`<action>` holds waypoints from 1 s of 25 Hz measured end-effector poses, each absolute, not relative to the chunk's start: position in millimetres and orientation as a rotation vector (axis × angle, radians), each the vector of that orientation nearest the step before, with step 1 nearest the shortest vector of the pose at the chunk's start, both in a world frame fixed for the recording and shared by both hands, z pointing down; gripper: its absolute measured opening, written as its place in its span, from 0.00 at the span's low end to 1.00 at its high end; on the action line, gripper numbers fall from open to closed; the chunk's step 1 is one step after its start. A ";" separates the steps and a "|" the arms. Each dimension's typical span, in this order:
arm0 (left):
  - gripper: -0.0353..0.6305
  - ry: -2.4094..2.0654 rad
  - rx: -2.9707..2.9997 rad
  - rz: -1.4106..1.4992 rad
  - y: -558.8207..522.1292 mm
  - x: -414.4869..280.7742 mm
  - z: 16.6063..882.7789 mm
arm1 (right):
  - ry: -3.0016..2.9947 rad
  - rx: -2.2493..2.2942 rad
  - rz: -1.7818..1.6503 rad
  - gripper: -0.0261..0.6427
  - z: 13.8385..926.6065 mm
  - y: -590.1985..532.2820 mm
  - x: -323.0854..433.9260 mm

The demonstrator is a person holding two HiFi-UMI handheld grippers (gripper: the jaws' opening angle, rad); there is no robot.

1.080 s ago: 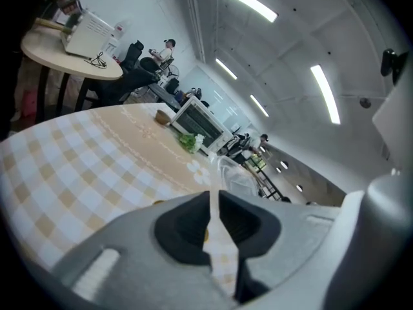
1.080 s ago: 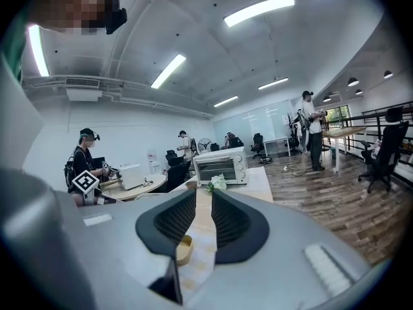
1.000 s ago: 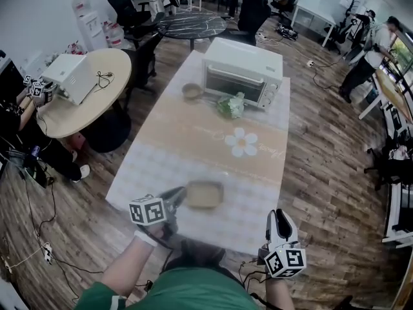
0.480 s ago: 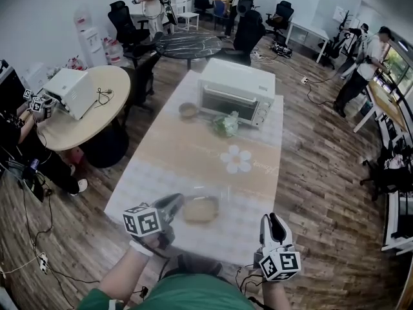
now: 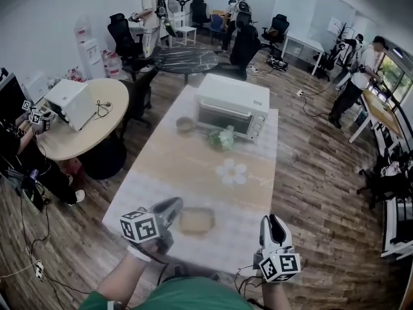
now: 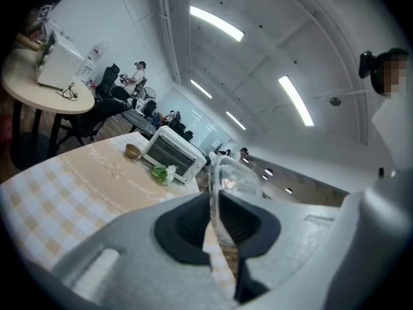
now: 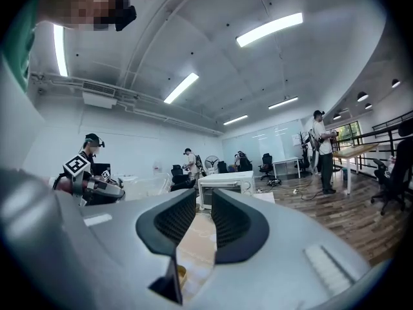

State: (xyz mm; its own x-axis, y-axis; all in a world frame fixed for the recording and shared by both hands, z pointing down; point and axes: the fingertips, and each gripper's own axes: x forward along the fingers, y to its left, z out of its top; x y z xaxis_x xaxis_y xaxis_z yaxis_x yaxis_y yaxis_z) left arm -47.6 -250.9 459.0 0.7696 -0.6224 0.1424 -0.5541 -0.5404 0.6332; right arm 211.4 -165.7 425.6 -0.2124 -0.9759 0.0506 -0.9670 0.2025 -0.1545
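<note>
Currently: clear plastic container sits at the near end of the checked tablecloth. My left gripper has its jaws clamped on the container's wall. My right gripper is off the near right corner, jaws a narrow slot apart, empty. Toaster oven at far end. Lettering beside the flower print is too small to read.
</note>
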 end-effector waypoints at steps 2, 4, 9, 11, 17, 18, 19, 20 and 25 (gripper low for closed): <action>0.11 -0.870 2.290 -0.145 -249.5 -45.5 451.4 | 2.391 -1.929 -0.210 0.15 419.8 -165.7 213.0; 0.11 -0.870 2.308 -0.160 -247.6 -42.6 443.2 | 2.391 -1.925 -0.182 0.15 414.3 -165.3 215.6; 0.11 -0.879 2.362 -0.187 -245.9 -39.0 422.7 | 2.396 -1.918 -0.129 0.15 403.5 -166.8 218.1; 0.11 -0.879 2.376 -0.202 -246.6 -40.0 415.1 | 2.395 -1.916 -0.118 0.15 399.6 -168.5 216.9; 0.11 -0.880 2.406 -0.238 -251.5 -43.4 397.5 | 2.384 -1.917 -0.083 0.15 390.2 -176.1 218.7; 0.11 -0.879 2.409 -0.243 -251.3 -43.4 395.3 | 2.379 -1.920 -0.076 0.15 388.8 -176.1 220.4; 0.11 -0.878 2.412 -0.248 -250.9 -43.1 393.6 | 2.374 -1.924 -0.070 0.15 387.5 -175.9 222.6; 0.11 -0.877 2.414 -0.252 -250.6 -42.6 392.4 | 2.369 -1.927 -0.063 0.15 386.3 -175.8 225.0; 0.11 -0.867 2.422 -0.264 -251.7 -39.0 386.3 | 2.338 -1.942 -0.039 0.15 378.6 -176.9 235.1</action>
